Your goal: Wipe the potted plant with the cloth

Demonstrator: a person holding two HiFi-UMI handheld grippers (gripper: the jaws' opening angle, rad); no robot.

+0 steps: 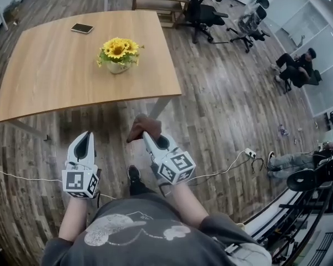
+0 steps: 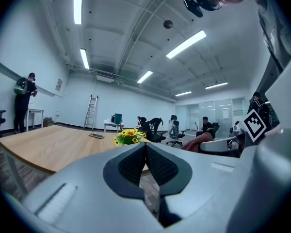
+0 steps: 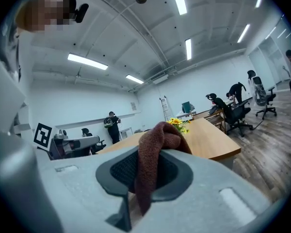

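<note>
We count one table [image 1: 55, 76]. On the table: one potted plant [image 1: 119, 54] and one phone [image 1: 82, 28]. Just short of the table: two grippers, the left gripper [image 1: 89, 136] and the right gripper [image 1: 147, 137], and one cloth [image 1: 142, 127]. Beyond the table we see one ladder [image 2: 90, 111].

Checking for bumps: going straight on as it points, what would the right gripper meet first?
Probably the potted plant on the table; the right gripper, holding the cloth, points toward it, but depth is unclear.

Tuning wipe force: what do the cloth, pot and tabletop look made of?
Cloth: brown woven or knit fabric, matte, ribbed texture, hangs limp.
Pot: pale, smooth, possibly ceramic; too small to tell.
Tabletop: light wood or wood-look laminate, matte, faint grain.
</note>
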